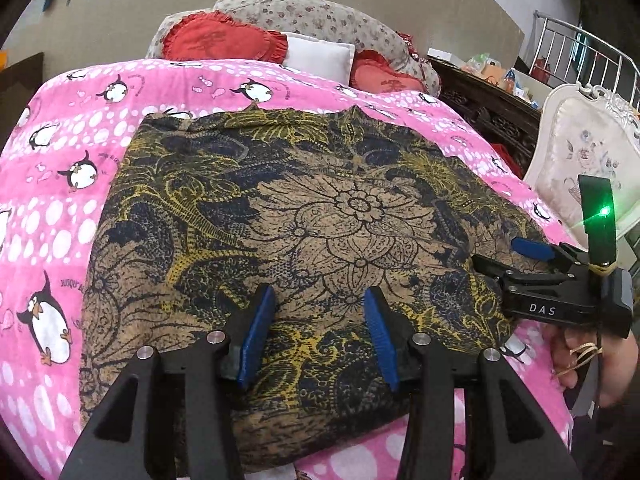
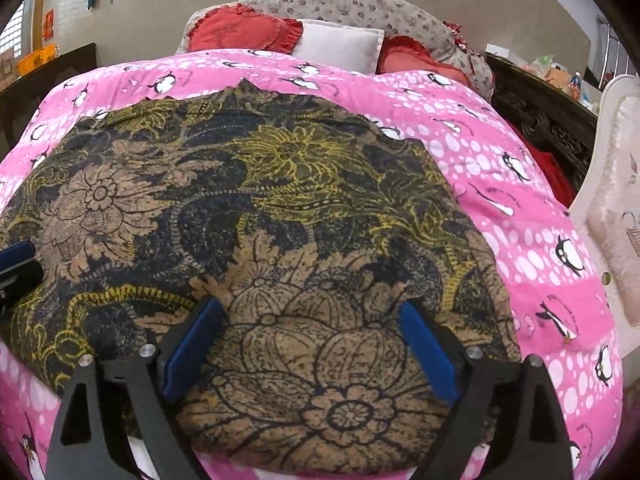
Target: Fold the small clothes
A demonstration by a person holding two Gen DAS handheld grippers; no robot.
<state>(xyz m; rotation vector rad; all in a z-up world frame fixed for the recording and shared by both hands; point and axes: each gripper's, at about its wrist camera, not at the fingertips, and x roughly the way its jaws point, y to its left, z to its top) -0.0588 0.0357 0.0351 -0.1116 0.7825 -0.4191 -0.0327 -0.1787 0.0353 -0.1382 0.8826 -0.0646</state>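
Note:
A dark garment [image 1: 304,232] with tan and yellow flower print lies flat on the pink penguin bedspread [image 1: 60,168]. It also fills the right wrist view [image 2: 260,216]. My left gripper [image 1: 318,304] is open and empty, its blue pads over the garment's near part. My right gripper [image 2: 312,320] is open and empty over the garment's near right part. The right gripper also shows in the left wrist view [image 1: 532,256] at the garment's right edge. A blue pad of the left gripper [image 2: 16,256] shows at the left edge of the right wrist view.
Red heart cushions [image 1: 224,42], a white pillow [image 1: 320,56] and a floral bolster [image 1: 320,16] lie at the bed's head. A dark carved cabinet [image 1: 488,116] and a white upholstered chair [image 1: 584,168] stand to the right of the bed.

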